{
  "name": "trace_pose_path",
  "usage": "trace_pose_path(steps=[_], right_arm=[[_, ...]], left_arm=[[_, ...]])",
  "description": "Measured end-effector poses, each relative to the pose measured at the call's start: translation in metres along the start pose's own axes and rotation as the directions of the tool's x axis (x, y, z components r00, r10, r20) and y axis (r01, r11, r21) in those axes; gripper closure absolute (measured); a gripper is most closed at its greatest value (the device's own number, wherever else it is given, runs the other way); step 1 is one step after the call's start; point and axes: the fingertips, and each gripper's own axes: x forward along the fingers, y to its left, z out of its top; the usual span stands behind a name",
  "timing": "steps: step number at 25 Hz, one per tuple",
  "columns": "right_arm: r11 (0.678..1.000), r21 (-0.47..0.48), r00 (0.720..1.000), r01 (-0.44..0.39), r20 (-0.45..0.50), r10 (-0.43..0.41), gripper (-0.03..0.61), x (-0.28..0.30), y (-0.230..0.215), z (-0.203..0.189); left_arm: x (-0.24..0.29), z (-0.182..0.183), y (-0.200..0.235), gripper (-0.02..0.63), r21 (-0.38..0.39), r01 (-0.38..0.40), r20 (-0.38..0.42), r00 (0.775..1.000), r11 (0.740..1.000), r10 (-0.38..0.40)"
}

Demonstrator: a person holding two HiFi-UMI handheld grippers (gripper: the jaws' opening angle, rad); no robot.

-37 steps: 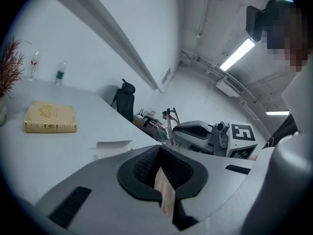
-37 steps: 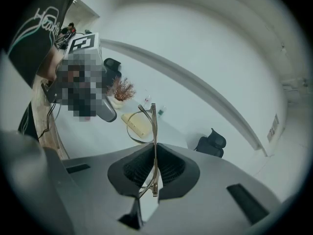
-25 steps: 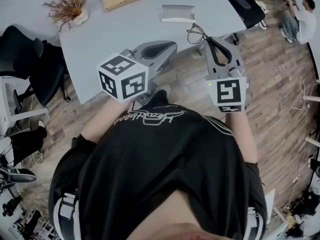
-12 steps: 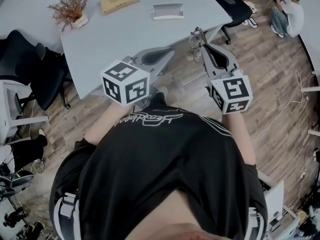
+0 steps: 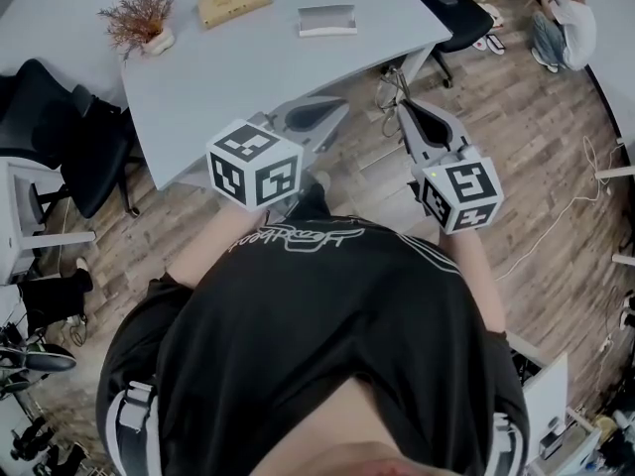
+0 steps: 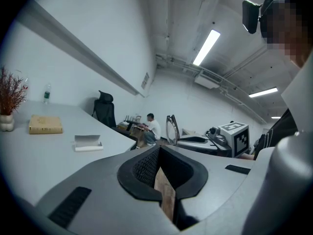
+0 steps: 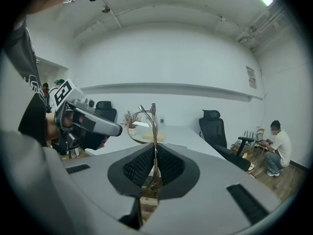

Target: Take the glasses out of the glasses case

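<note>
Even bright light from ceiling tubes [image 6: 208,47]; soft shadows; fisheye bending, dark vignette at gripper-view edges

The glasses [image 7: 154,124] have a thin metal frame. They stand upright and edge-on, pinched between the fingers of the right gripper [image 7: 154,166], in the air beyond the right edge of the counter [image 5: 228,67]. The pale case [image 5: 327,20] lies open near the counter's far right corner.

Nothing is legible; the script print [image 5: 298,234] on the black shirt [image 5: 327,355] cannot be read.
</note>
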Motion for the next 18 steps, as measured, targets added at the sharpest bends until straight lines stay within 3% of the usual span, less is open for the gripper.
trace_pose_path(steps=[18], right_arm=[[0.998, -0.027, 0.998, -0.055, -0.011, 0.055, 0.558, -0.001, 0.022, -0.007]], left_arm=[[-0.014, -0.010, -0.005, 0.606, -0.010, -0.032, -0.009, 0.999, 0.999, 0.032]])
